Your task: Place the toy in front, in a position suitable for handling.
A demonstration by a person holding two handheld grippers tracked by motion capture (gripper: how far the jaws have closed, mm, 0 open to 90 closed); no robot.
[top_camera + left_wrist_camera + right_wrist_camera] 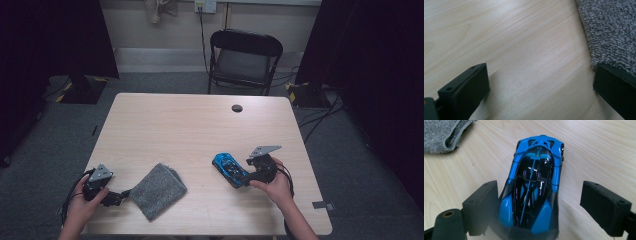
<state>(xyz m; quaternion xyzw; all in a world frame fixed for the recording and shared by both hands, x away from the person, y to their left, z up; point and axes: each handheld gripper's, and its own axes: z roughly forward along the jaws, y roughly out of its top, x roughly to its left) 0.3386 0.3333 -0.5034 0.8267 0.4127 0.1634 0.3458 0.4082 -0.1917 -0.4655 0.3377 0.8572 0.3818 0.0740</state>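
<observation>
A blue and black toy car (230,169) (534,187) lies on the wooden table (180,125), right of centre. My right gripper (246,178) (539,188) is open and straddles the car's near end. Its left jaw touches the car's side and its right jaw stands clear of it. A folded grey cloth (158,190) (611,30) lies near the front left. My left gripper (121,194) (539,75) is open and low over bare wood, with its right jaw at the cloth's edge. The cloth (441,133) also lies at the far left of the right gripper view.
A black folding chair (243,59) stands behind the table. A round cable hole (237,108) sits near the table's far edge. Dark curtains hang on both sides, and cables run over the floor at the right.
</observation>
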